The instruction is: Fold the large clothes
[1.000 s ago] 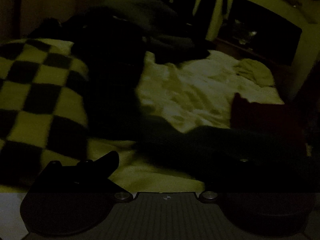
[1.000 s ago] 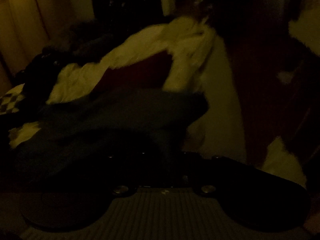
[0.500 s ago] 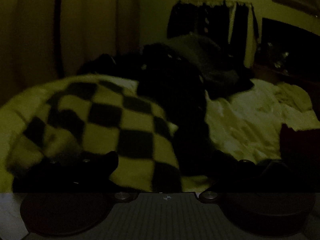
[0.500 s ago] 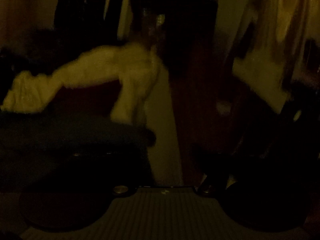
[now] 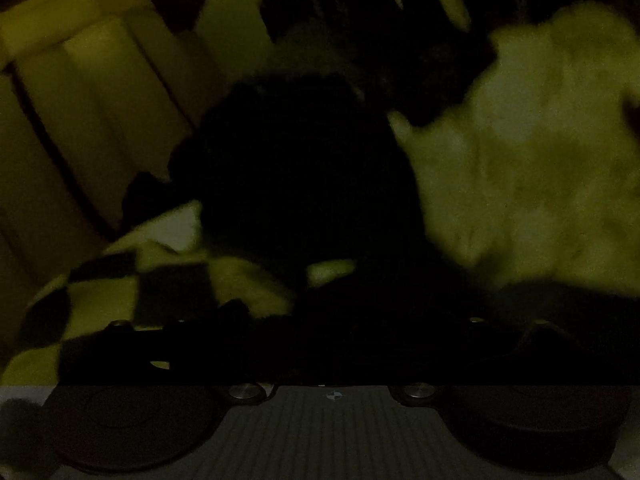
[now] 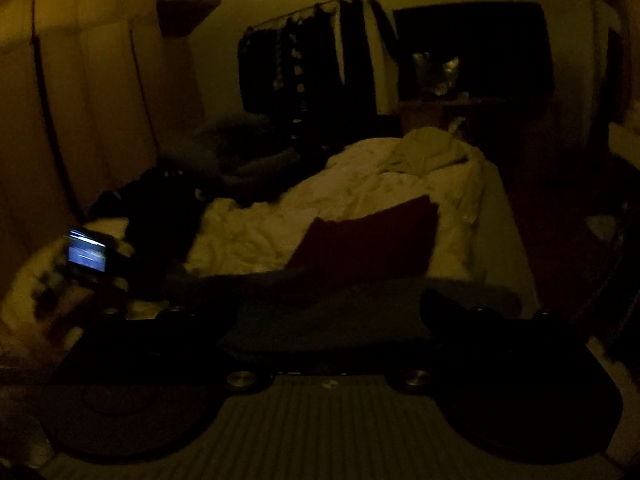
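A dark garment (image 6: 328,312) is seen spread flat across the near edge of the bed (image 6: 508,248), directly ahead of the right gripper (image 6: 324,320). Part of it lies between the two fingers of that gripper, which are set far apart; the left finger (image 6: 188,320) and the right finger (image 6: 472,316) are at opposite sides of the cloth, and the jaws are opening. No pad is seen pressing on the fabric, so nothing is gripped there.

Just behind the garment a dark red cushion (image 6: 372,240) is propped on the rumpled pale bedding (image 6: 360,200). Further back, a heap of dark clothes (image 6: 168,200) is piled toward the left of the bed, and at the far left a small lit screen (image 6: 88,250) is shown, blurred, above a checked blanket (image 6: 36,292). Dark clothing is hung on a rail (image 6: 312,60) against the far wall, and pale curtains (image 6: 92,100) are seen on the left.

In the left wrist view the picture is smeared and very dim. The left gripper (image 5: 328,332) is lost in shadow against dark cloth, so it cannot be told how far its jaws are parted or whether anything is held. A large black mass of fabric (image 5: 300,168) fills the middle of that view, the checked blanket (image 5: 120,292) is seen at lower left, and pale bedding (image 5: 532,184) is seen at right.
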